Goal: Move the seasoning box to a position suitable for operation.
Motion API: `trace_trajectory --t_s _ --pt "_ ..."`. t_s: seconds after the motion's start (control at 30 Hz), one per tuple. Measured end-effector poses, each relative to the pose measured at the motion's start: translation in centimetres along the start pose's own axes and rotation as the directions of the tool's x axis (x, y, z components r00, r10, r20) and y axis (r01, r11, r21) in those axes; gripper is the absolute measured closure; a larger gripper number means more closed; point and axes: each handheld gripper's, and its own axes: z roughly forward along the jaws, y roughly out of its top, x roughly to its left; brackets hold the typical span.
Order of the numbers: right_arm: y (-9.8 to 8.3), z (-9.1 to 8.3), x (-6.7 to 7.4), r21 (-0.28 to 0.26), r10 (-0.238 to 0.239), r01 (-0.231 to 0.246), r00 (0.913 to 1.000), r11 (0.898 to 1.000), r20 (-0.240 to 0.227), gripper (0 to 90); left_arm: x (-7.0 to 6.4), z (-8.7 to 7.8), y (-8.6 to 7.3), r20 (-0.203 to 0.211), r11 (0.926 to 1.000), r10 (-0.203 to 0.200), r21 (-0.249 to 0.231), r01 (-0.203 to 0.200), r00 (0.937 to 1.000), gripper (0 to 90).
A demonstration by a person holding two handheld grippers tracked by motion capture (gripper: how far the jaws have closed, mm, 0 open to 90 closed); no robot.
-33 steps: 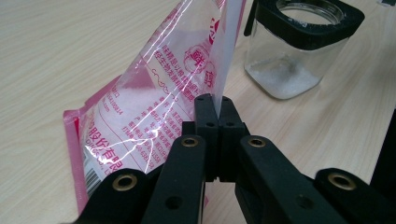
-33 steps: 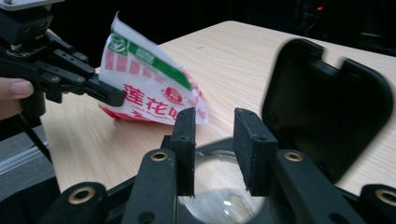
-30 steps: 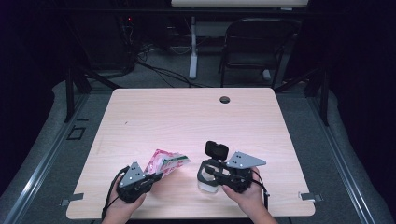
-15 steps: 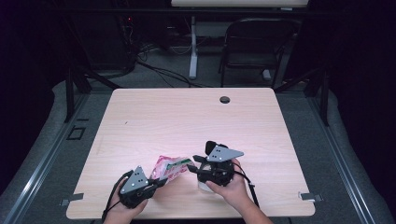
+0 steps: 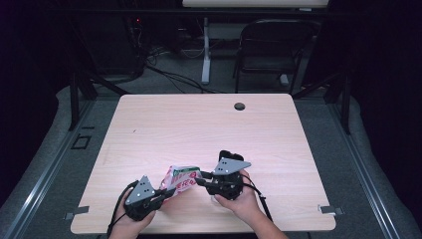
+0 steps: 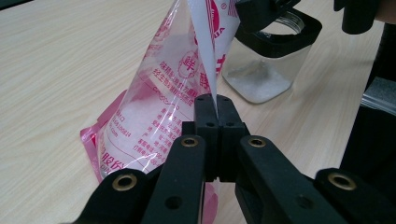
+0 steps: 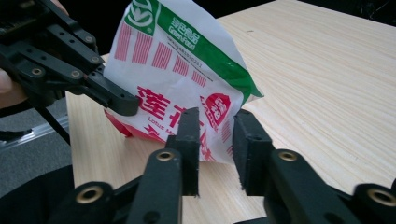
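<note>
The printed plastic pouch (image 5: 180,179) is the landmark here: it lies toward the near edge of the bench (image 5: 199,129), between the two hands, and is propped up off the wood. It is held upright by the left gripper (image 5: 166,191), whose fingers (image 6: 215,112) are pressed together on a thin fold of the pouch film, probably so that its top is kept raised and steady for the other hand. White powder or grains can be seen settled in the pouch's lower part.

On the pouch's other side the right gripper (image 5: 199,178) is brought up against a printed corner. Its fingers (image 7: 189,135) stand apart with that corner between them; they have just been closing, but in the right gripper view a gap is seen, so no grip is made yet. A second hold seems intended, perhaps to pull the pouch open.

Just behind the pouch a clear jar (image 6: 271,65) with a black rim is set, with some white substance inside, likely to receive the contents.

The bench is pale wood grain, with a round cable hole (image 5: 240,106) far beyond the pouch. Further off, a dark room with a chair (image 5: 273,50) and floor cables is seen.
</note>
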Motion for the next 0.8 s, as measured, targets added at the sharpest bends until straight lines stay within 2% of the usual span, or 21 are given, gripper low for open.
trace_trajectory --t_s 0.13,0.23,0.37,0.6,0.8 --pt "0.2 0.3 -0.2 0.015 0.003 -0.003 1.0000 1.000 0.005 80.5 0.1 -0.2 -0.1 -0.007 1.0000 -0.006 -0.006 0.006 1.0000 90.0" --pt "0.3 0.4 -0.2 0.021 0.011 -0.011 0.9999 1.000 -0.008 82.3 0.2 -0.3 -0.1 -0.012 0.9999 -0.012 -0.007 0.012 0.9999 90.0" --pt "0.6 0.7 -0.1 0.036 0.012 -0.012 0.9998 0.999 -0.013 89.4 0.4 -0.3 -0.2 -0.007 0.9998 -0.019 -0.005 0.019 0.9998 90.0" --pt "0.6 0.7 0.2 0.031 -0.008 0.008 1.0000 0.999 -0.004 90.0 0.5 -0.4 -0.2 -0.017 0.9997 -0.022 -0.013 0.022 0.9996 90.0" --pt "1.1 0.5 0.2 0.014 0.012 -0.012 0.9998 1.000 -0.015 90.0 0.9 -0.5 0.0 -0.046 0.9998 -0.017 -0.013 0.017 0.9988 90.0"
